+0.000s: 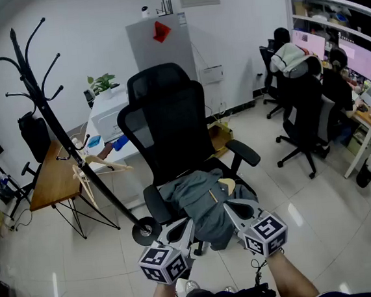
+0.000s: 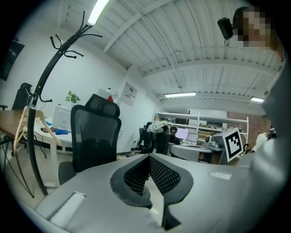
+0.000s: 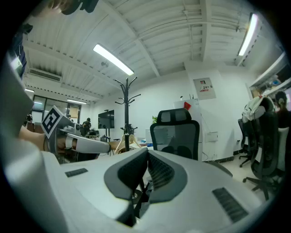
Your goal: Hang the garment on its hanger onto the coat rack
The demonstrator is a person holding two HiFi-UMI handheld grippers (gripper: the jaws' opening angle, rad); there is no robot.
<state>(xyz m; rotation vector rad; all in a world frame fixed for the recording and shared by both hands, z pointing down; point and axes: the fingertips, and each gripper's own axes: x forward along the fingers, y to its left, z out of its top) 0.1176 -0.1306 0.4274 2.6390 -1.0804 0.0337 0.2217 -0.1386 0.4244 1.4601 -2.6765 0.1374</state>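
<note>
Two grippers of mine, left gripper (image 1: 182, 230) and right gripper (image 1: 234, 210): jaws closed, nothing held, near the chair (image 1: 170, 123). Grey garment (image 1: 200, 195): heaped on its seat. Coat rack (image 1: 46, 115): standing left, well apart.

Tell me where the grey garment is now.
In the head view, the grey garment lies crumpled on the seat of the black mesh office chair, low centre, right of the black coat rack's base.

A grey garment (image 1: 202, 200) lies on the black office chair (image 1: 170, 123).
</note>
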